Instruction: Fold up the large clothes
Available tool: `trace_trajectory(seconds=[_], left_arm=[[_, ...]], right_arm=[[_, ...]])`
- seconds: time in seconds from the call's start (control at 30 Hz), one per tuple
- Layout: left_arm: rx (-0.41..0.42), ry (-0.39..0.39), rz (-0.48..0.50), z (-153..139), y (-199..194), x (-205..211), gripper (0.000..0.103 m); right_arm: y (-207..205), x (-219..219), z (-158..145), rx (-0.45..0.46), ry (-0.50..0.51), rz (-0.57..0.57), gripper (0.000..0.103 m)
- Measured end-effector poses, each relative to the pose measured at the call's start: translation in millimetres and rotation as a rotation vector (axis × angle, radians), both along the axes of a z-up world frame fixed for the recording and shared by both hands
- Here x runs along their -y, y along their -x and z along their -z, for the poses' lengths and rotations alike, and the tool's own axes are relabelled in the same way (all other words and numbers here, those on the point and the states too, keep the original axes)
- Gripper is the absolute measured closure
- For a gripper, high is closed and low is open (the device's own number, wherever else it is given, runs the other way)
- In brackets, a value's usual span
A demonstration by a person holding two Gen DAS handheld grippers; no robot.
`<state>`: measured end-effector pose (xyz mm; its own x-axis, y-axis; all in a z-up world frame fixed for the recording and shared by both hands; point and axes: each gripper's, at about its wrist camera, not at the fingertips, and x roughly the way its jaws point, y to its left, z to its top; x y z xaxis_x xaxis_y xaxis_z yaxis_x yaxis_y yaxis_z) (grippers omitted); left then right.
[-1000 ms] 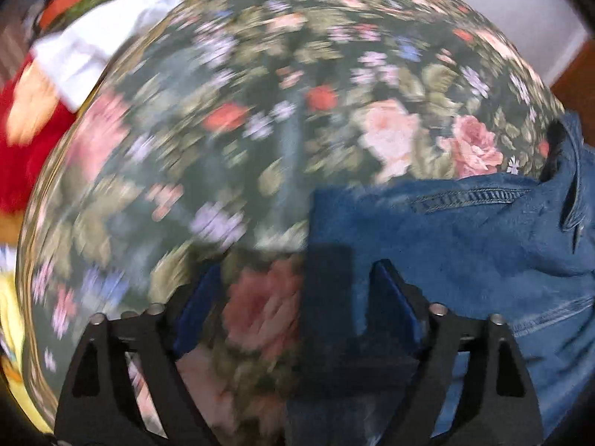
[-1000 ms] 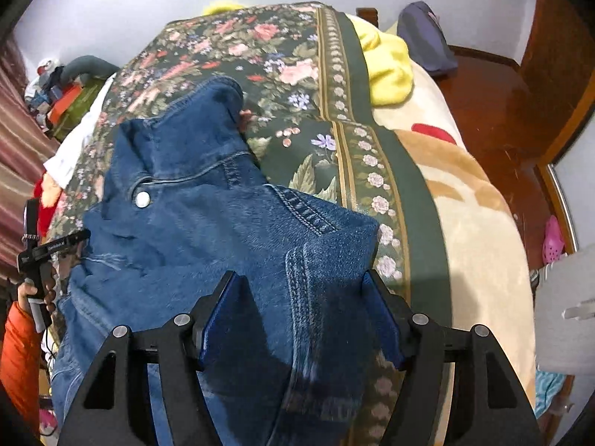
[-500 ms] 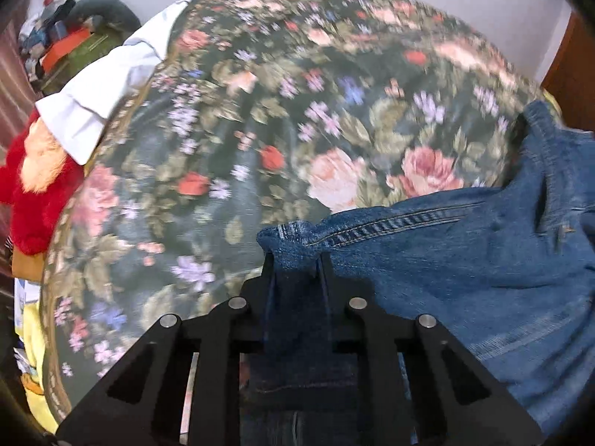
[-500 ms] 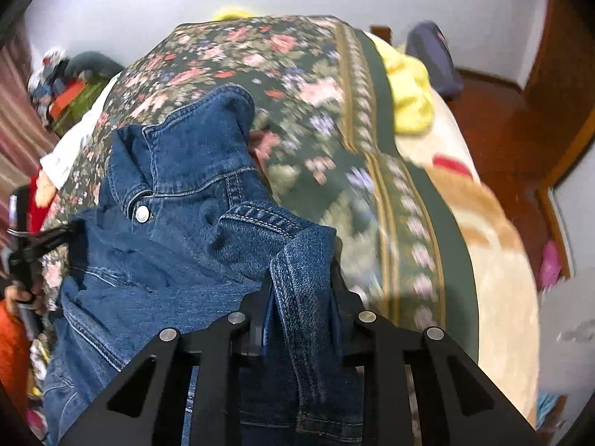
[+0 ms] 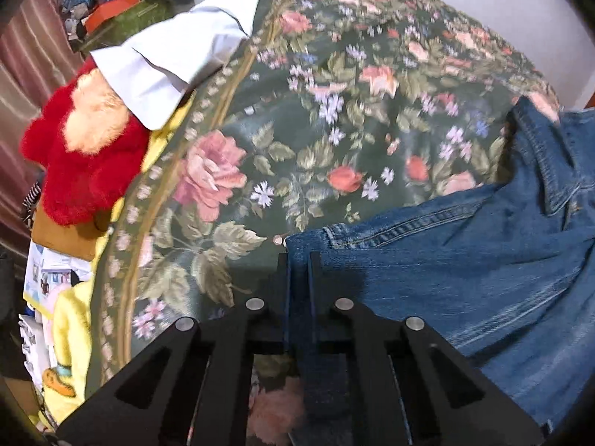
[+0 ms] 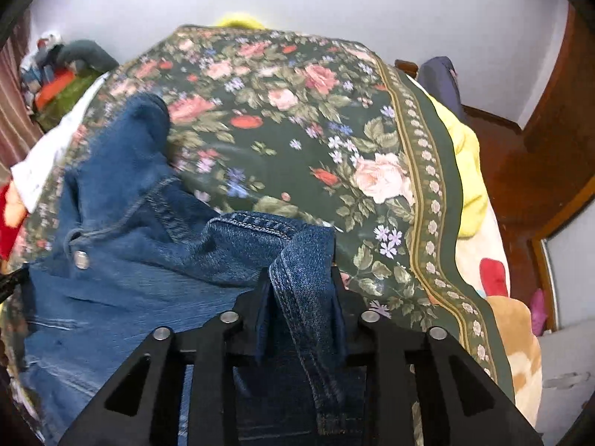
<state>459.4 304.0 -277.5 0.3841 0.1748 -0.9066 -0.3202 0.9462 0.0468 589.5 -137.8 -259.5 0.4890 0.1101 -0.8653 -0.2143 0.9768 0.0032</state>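
Note:
A blue denim jacket [image 5: 465,267] lies rumpled on a dark green floral bedspread [image 5: 297,130]. My left gripper [image 5: 298,256] is shut on a thin edge of the denim, which runs down between its fingers. In the right wrist view the jacket [image 6: 130,260] shows its collar and a metal button [image 6: 81,260] at the left. My right gripper [image 6: 300,275] holds a thick seamed fold of denim bunched between its pads, and its jaws are opening slightly. The bedspread [image 6: 297,141] stretches beyond it.
A white cloth [image 5: 178,63] and a red plush toy [image 5: 85,171] lie at the bed's left edge, with clutter [image 5: 111,11] behind. On the right are a yellow blanket [image 6: 468,171], a dark bag [image 6: 440,81] and a wooden floor [image 6: 520,156].
Both grippers went from open around the denim to closed on it. Each has then shifted across the bed with its piece of jacket, which now bunches up between them.

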Motion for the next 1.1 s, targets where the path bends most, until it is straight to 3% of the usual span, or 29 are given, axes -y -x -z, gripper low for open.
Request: trace_trajectory(seconds=[0.03, 0.07, 0.1, 0.17, 0.27, 0.37, 0.47, 0.7, 0.77, 0.93, 1.0, 1.1], left_arm=[[-0.001, -0.009, 0.002, 4, 0, 1, 0.093], [0.0, -0.016, 0.004, 6, -1, 2, 0.093], [0.004, -0.032, 0.01, 8, -1, 5, 0.092], [0.012, -0.051, 0.013, 10, -2, 7, 0.092], [0.014, -0.075, 0.02, 12, 1, 10, 0.091], [-0.013, -0.123, 0.046, 10, 0, 18, 0.09], [-0.039, -0.116, 0.067, 2, 2, 24, 0.089], [0.077, -0.054, 0.102, -69, 40, 43, 0.086], [0.126, -0.052, 0.114, -95, 57, 52, 0.076], [0.265, -0.025, 0.162, -152, 114, 74, 0.023], [0.296, -0.013, 0.172, -165, 135, 81, 0.017], [0.296, 0.015, 0.18, -171, 161, 89, 0.016]], right_arm=[[1, 4, 0, 0.012, 0.014, -0.006, 0.073], [2, 7, -1, 0.03, 0.056, -0.01, 0.064], [3, 10, -1, 0.044, 0.099, -0.008, 0.042], [6, 20, -2, 0.084, 0.172, 0.0, 0.016], [8, 34, -2, 0.032, 0.129, -0.016, 0.015], [19, 40, -17, 0.035, 0.095, -0.013, 0.015], [38, 41, -41, 0.052, 0.057, -0.033, 0.015], [100, 35, -105, 0.093, 0.021, -0.122, 0.014], [121, 34, -119, 0.096, 0.016, -0.143, 0.013], [178, 40, -138, 0.109, 0.037, -0.19, 0.007], [202, 47, -139, 0.115, 0.046, -0.202, 0.007], [227, 60, -134, 0.104, 0.046, -0.196, 0.006]])
